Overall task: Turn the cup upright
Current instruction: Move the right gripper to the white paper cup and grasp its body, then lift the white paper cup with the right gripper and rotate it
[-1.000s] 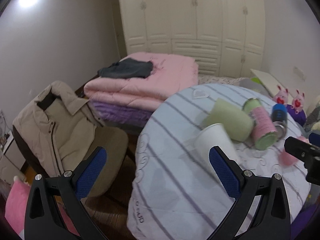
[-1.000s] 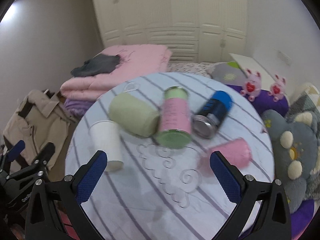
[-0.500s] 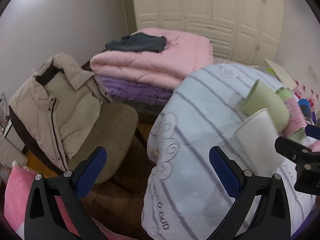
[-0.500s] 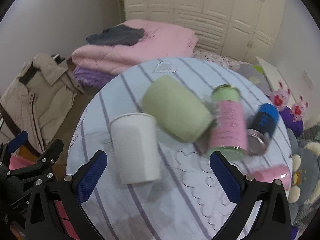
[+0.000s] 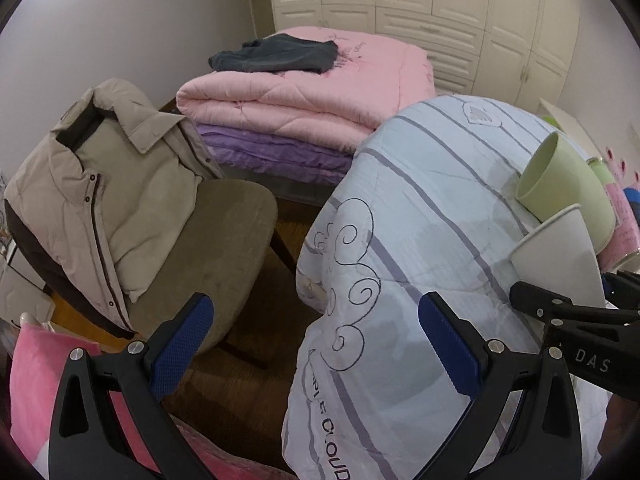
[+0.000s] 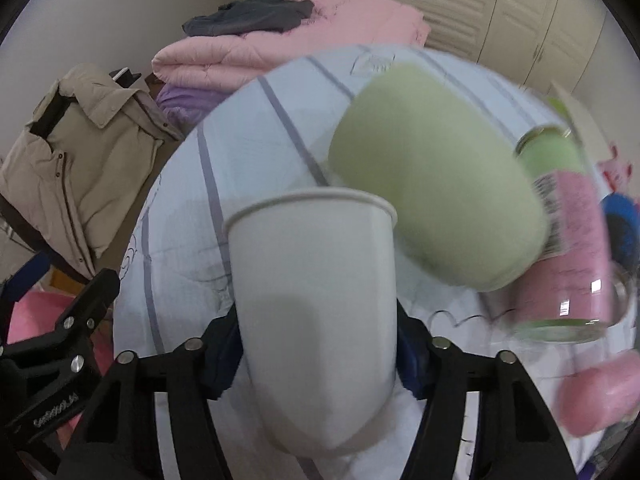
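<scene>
A white paper cup (image 6: 316, 300) lies on its side on the striped round table (image 6: 248, 128), its rim toward the far side. My right gripper (image 6: 318, 344) is shut on the white paper cup, its blue pads pressing the cup's two sides. The cup also shows in the left wrist view (image 5: 560, 256), with the right gripper (image 5: 568, 312) on it. My left gripper (image 5: 312, 344) is open and empty, off the table's left edge above the floor.
A green cup (image 6: 436, 176) lies on its side just behind the white cup. A pink-and-green can (image 6: 568, 240), a blue can (image 6: 620, 224) and a pink cup (image 6: 600, 396) lie to the right. A chair with a beige jacket (image 5: 104, 200) stands left of the table.
My right gripper has moved in on the white cup and closed on it. My left gripper has drifted left, away from the cup, and stays open.
</scene>
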`<action>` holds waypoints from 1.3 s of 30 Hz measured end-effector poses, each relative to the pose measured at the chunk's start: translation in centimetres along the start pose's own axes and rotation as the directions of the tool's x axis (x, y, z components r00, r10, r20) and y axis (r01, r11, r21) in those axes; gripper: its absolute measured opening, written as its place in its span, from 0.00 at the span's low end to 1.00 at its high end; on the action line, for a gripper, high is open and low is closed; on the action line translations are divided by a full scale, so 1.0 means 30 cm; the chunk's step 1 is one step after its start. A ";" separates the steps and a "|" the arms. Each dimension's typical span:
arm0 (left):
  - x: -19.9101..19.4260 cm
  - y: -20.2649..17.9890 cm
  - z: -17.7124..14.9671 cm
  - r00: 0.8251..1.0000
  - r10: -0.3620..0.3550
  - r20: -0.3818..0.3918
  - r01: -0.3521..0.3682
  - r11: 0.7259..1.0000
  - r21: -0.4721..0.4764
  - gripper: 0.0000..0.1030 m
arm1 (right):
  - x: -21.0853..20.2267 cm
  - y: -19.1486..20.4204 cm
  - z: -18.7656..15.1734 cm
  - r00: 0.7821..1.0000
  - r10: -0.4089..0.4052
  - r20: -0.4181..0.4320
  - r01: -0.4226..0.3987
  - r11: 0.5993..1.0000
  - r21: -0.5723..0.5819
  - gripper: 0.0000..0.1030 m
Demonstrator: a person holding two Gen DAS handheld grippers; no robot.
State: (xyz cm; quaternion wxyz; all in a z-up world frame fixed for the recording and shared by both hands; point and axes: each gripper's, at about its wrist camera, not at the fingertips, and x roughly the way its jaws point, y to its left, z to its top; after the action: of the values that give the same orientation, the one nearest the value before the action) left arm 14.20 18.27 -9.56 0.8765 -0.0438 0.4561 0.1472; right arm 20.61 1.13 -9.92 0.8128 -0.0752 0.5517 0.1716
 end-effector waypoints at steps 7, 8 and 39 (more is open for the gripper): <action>-0.021 -0.007 0.000 1.000 -0.009 0.011 0.009 1.000 0.001 1.00 | -0.050 -0.026 -0.018 1.000 0.021 0.018 -0.022 0.999 0.025 0.62; -0.029 -0.011 0.000 1.000 -0.014 0.017 0.014 1.000 0.004 1.00 | -0.058 -0.029 -0.024 1.000 0.019 0.023 -0.020 0.999 0.026 0.62; -0.184 -0.267 -0.099 0.987 -0.147 0.058 0.130 0.966 0.225 1.00 | -0.204 -0.242 -0.304 0.997 -0.079 0.014 0.070 0.943 0.325 0.62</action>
State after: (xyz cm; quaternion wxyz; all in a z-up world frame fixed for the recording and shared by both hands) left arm 11.27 8.81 -7.26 0.9004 0.0276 0.4327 0.0356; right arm 13.27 -9.67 -8.22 0.8274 0.0409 0.5580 0.0490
